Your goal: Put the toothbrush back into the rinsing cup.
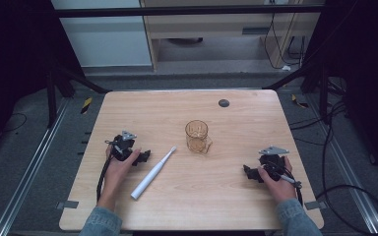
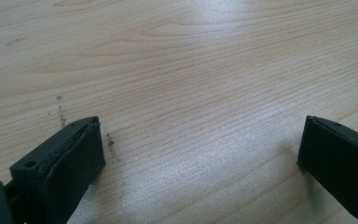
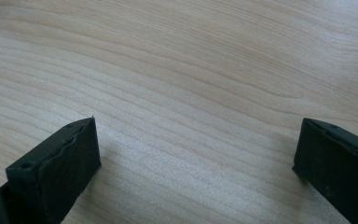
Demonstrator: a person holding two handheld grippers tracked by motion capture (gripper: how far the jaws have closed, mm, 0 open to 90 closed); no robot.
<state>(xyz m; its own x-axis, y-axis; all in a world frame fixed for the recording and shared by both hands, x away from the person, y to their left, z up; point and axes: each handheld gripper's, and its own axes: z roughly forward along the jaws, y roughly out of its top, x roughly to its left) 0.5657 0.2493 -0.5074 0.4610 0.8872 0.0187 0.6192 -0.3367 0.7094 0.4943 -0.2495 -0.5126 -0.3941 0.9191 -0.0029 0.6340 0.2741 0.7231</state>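
Two grippers rest on the bench (image 1: pixel 236 196) in the high view: the left gripper (image 1: pixel 145 156) just left of a white electric toothbrush (image 1: pixel 152 173), the right gripper (image 1: pixel 247 173) well right of it, a glass cup (image 1: pixel 197 136) beyond. Each gripper view shows jaws wide apart over bare wood.

Table (image 1: pixel 236 206) seen from above. Near its centre, a cup (image 1: pixel 197 136) stands upright. An electric toothbrush (image 1: pixel 153 173) lies flat to the cup's front-left, angled w/ head end pointing toward the cup, near it but not touching. Left gripper (image 1: pixel 144 157) rests on the table just left of the toothbrush's head end. Right gripper (image 1: pixel 250 173) rests on the table's right side, front-right of the cup, well apart from the toothbrush. Small round plug (image 1: pixel 223 103) sits behind the cup, near the far edge.
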